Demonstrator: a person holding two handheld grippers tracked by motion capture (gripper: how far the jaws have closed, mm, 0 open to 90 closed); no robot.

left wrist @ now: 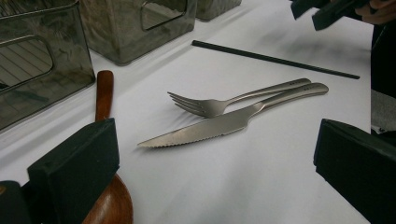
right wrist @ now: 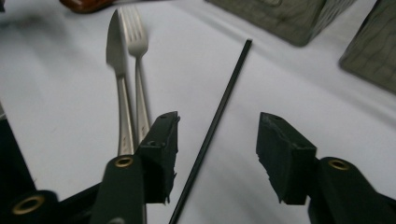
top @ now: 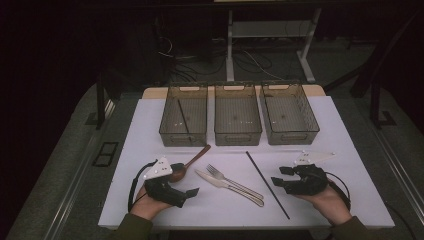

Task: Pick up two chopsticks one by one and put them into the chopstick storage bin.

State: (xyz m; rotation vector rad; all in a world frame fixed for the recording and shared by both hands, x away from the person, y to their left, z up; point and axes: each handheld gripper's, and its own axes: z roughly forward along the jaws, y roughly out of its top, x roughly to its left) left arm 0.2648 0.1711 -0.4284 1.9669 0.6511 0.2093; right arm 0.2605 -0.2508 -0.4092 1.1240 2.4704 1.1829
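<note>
The right hand-held gripper (right wrist: pixel 217 154) hangs half open over the black chopstick (right wrist: pixel 219 112), which lies on the bench (top: pixel 150 200) between its jaws, untouched, beside the knife (right wrist: pixel 116 70) and fork (right wrist: pixel 137 60). The left hand-held gripper (top: pixel 187 194) gapes wide, empty, by the spoon (top: pixel 187 162).

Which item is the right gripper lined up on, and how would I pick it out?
On the white table, look below the three clear bins to the loose cutlery. The right gripper straddles the black chopstick lying diagonally on the mat, right of the knife and fork. It is the only thin, straight, matte black rod; its neighbours are shiny metal.
</note>
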